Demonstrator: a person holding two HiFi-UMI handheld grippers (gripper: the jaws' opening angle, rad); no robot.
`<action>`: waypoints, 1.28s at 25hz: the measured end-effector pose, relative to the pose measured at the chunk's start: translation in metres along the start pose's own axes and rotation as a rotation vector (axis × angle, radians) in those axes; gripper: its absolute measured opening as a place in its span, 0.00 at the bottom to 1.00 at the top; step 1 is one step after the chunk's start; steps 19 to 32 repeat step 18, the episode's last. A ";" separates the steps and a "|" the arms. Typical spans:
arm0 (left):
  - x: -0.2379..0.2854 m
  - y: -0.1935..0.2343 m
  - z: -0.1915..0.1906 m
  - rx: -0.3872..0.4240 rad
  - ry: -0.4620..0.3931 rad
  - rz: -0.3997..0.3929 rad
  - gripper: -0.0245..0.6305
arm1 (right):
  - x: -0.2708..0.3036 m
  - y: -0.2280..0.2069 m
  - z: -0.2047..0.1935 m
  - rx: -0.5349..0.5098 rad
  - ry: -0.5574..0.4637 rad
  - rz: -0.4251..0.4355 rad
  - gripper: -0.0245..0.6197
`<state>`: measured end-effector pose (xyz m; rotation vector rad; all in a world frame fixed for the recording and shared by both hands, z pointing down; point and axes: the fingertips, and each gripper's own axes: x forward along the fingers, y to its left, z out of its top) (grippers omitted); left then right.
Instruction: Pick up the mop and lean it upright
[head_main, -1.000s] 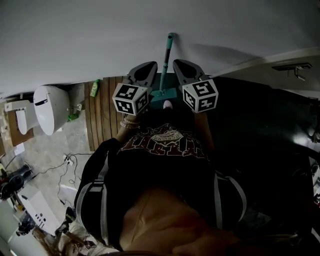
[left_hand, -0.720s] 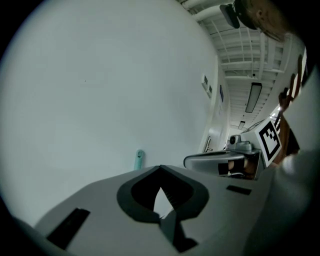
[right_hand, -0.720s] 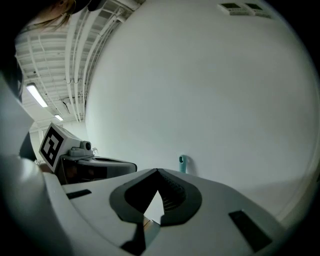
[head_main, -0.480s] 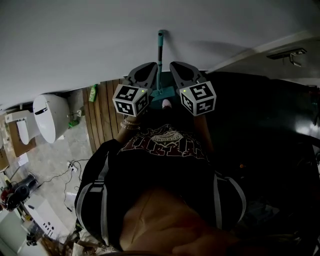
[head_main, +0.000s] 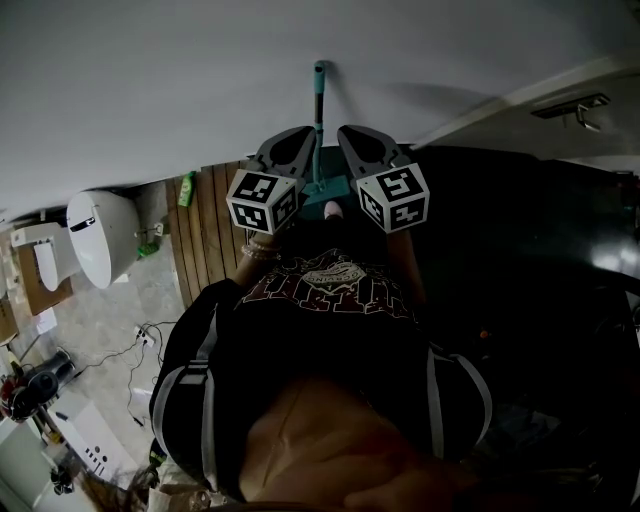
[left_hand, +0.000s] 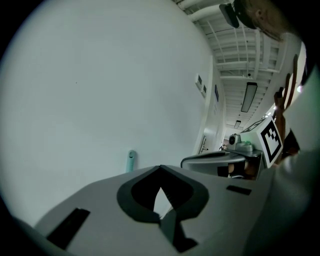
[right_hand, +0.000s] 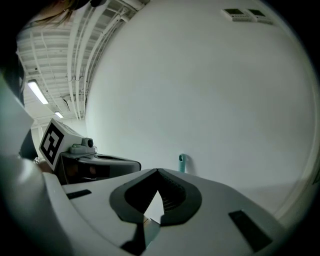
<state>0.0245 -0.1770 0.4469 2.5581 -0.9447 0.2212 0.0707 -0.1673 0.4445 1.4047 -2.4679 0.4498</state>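
We seem to stand in a bathroom mock-up built inside a large lab or industrial hall. From the head view, a white toilet (head_main: 100, 235) sits at 9 o'clock beside wooden floor slats (head_main: 210, 225) and stone-look tiles (head_main: 110, 310), with a green bottle (head_main: 186, 186) at 10 o'clock and loose cables (head_main: 140, 325) at 8 o'clock. A teal mop (head_main: 319, 110) stands against the plain wall (head_main: 200, 80) at 12 o'clock. Both gripper views show a long hall under exposed ceiling pipes (right_hand: 80, 50) and strip lights (left_hand: 248, 96).

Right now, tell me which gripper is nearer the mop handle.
Left, narrowly. The left gripper sits close beside the mop handle; the right gripper flanks its other side with a wider gap.
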 end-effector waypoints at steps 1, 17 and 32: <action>0.000 0.000 0.000 -0.001 -0.002 0.003 0.11 | 0.000 0.000 0.000 0.000 -0.002 0.000 0.07; -0.004 0.003 0.001 -0.001 -0.004 0.007 0.11 | 0.003 0.004 0.003 -0.008 0.002 0.012 0.07; -0.004 0.003 0.002 0.000 -0.004 0.007 0.11 | 0.004 0.004 0.003 -0.009 0.003 0.014 0.07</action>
